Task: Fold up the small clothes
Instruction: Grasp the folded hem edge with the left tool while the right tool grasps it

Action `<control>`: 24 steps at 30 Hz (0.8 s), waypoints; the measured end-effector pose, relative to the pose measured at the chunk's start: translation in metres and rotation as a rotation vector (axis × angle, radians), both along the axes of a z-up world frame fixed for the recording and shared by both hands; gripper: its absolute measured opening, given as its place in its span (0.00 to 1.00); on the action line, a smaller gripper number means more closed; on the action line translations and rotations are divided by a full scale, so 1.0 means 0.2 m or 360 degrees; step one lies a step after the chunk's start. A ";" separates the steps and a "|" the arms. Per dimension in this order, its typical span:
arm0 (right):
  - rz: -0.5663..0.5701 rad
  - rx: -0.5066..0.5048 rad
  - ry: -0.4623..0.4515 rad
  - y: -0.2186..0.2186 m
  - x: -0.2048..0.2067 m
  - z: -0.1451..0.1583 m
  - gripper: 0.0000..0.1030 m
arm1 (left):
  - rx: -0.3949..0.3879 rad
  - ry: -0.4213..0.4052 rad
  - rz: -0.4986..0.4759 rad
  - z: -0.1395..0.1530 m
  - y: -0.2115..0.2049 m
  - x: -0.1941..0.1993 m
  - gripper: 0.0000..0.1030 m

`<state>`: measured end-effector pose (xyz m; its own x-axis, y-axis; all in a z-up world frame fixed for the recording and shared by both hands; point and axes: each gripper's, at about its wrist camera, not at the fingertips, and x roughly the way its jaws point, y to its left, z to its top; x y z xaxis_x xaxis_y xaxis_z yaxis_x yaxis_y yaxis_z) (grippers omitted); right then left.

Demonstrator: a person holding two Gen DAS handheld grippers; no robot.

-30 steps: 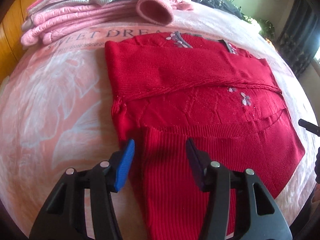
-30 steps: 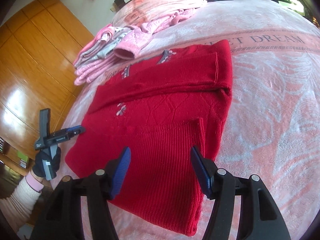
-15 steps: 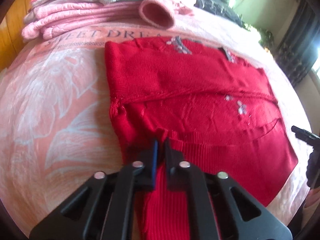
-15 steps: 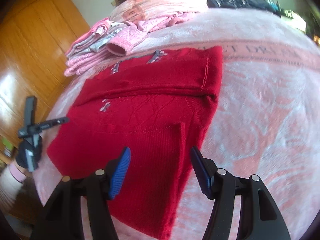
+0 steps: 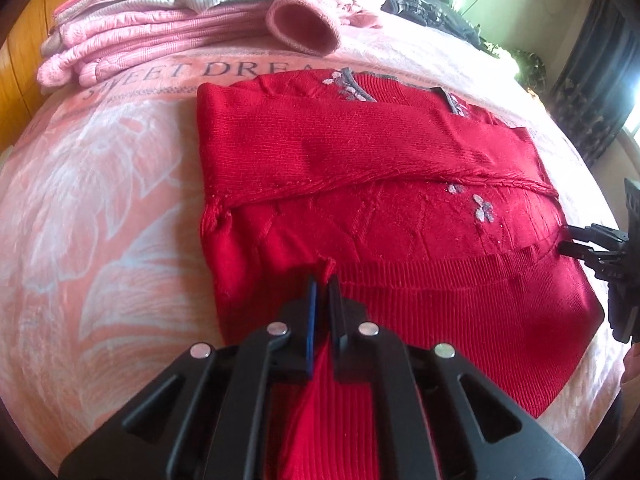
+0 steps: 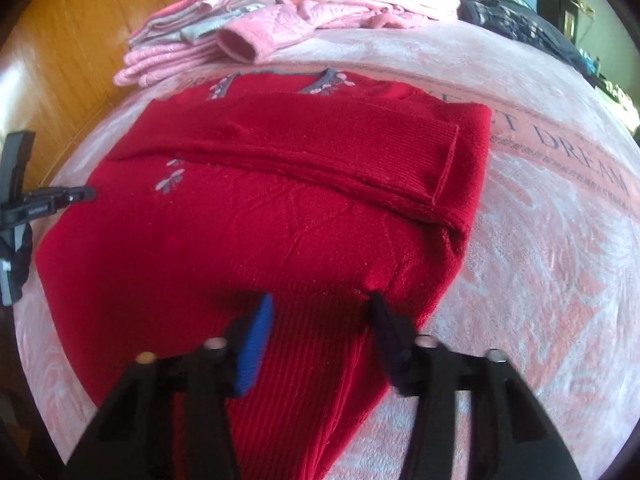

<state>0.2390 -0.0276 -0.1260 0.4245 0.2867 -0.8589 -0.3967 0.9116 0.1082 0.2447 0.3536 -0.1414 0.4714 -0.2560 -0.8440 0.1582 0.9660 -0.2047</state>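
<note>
Red knit sweater (image 5: pixel 380 208) lies flat on your pink blanket (image 5: pixel 100 200), below the pink folded pile (image 5: pixel 160 28). Your left gripper (image 5: pixel 323 292) pinches the sweater's ribbed hem fold tight; your right gripper (image 6: pixel 320 320) stands wide apart over that hem, holding nothing.

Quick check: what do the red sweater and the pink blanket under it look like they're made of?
Red sweater: knit yarn, probably wool or acrylic; ribbed hem, visible stitch rows, matte and slightly fuzzy. The left gripper is pinching a fold of the rib.
Pink blanket: looks like plush fleece, likely synthetic; short soft nap with a faint sheen and a printed floral pattern.
</note>
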 end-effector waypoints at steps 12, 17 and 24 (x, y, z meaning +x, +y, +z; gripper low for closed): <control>-0.0052 0.0186 -0.0149 -0.14 -0.19 0.20 0.04 | -0.0118 -0.0237 0.0099 0.20 0.04 -0.19 0.03; -0.0104 0.0350 -0.0210 -0.23 -0.21 0.35 0.04 | -0.0169 -0.0349 0.0144 0.33 0.07 -0.26 0.02; -0.0169 0.0333 -0.0309 -0.25 -0.08 0.57 0.04 | -0.0181 -0.0523 0.0188 0.60 0.07 -0.15 0.02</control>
<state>0.2239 -0.0778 -0.0126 0.6117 0.3940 -0.6859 -0.3321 0.9149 0.2294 0.2155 0.3684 -0.0221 0.7444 -0.2672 -0.6119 0.1223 0.9555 -0.2684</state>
